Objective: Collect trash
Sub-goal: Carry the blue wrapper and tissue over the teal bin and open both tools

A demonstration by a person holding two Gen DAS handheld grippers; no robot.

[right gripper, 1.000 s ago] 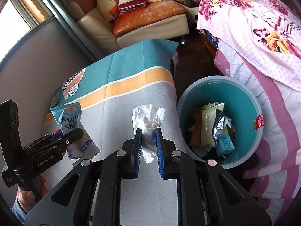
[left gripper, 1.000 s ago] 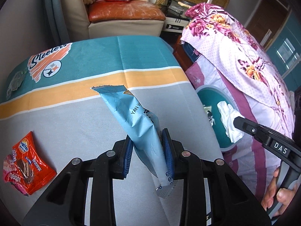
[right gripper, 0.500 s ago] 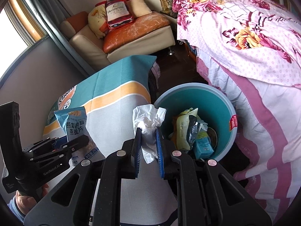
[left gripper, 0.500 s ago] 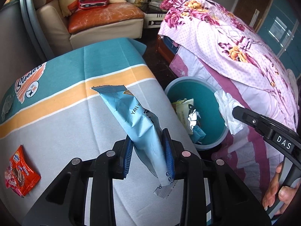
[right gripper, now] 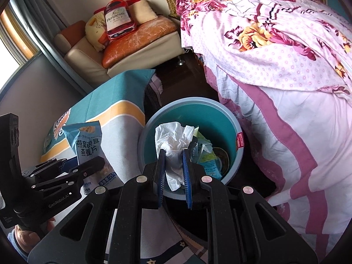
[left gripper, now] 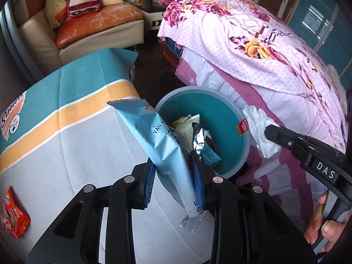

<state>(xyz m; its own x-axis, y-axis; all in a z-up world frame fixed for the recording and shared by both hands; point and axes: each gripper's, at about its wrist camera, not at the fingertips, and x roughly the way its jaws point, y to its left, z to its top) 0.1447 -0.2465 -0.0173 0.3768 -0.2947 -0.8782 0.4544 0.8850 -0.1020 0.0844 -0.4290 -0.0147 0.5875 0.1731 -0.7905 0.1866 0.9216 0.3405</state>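
My left gripper (left gripper: 173, 173) is shut on a light blue snack wrapper (left gripper: 151, 138) that stands up over the table's right edge, beside the teal trash bin (left gripper: 222, 107). My right gripper (right gripper: 172, 165) is shut on a crumpled white tissue (right gripper: 173, 140) and hangs over the same bin (right gripper: 220, 118), which holds several wrappers. In the left wrist view the tissue (left gripper: 260, 129) shows at the bin's right rim. In the right wrist view the blue wrapper (right gripper: 87, 143) sits at the left in the other gripper.
A table with a teal, orange and grey cloth (left gripper: 66, 132) carries an orange snack packet (left gripper: 13, 217) at its left edge. A bed with a floral quilt (left gripper: 253, 50) borders the bin on the right. A sofa (left gripper: 94, 28) stands behind.
Both grippers moved right, off the table toward the bin. The tissue now hangs over the bin's opening, and the blue wrapper has reached the table's right edge. Both grips are unchanged.
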